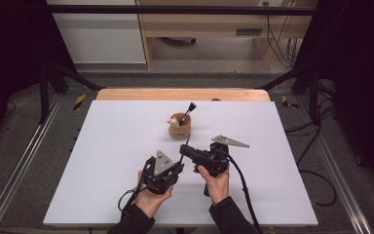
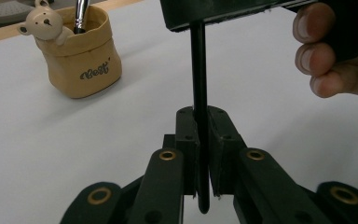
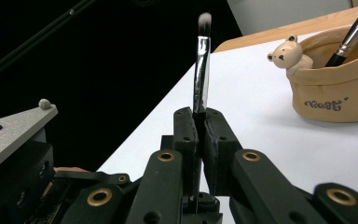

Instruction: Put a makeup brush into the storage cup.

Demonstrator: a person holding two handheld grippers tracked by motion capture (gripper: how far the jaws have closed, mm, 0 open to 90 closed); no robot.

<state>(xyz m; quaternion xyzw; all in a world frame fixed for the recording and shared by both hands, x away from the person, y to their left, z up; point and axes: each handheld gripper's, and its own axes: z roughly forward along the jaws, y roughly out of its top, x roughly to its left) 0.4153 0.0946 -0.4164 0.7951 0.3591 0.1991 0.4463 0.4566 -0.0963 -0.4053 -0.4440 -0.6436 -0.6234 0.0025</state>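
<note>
A slim makeup brush (image 3: 202, 60) with a black handle (image 2: 198, 70), a silver ferrule and a pale bristle tip is held by both grippers at once. My left gripper (image 1: 179, 163) (image 2: 203, 126) is shut on the lower handle. Just above it, my right gripper (image 1: 184, 148) (image 3: 198, 123) is shut on the handle below the ferrule. Both hang over the front middle of the white table top (image 1: 102, 161). Behind them stands a tan pouch-like cup (image 1: 180, 126) (image 2: 81, 56) (image 3: 335, 88) with a small bear figure (image 3: 288, 53) on its rim and a second brush (image 1: 188, 112) inside.
Beyond the white top a wooden table edge (image 1: 182, 94) shows, with a dark frame and cables (image 1: 316, 131) on the floor to the right. The left gripper's grey plate (image 3: 14, 130) sits close beside my right gripper's jaws.
</note>
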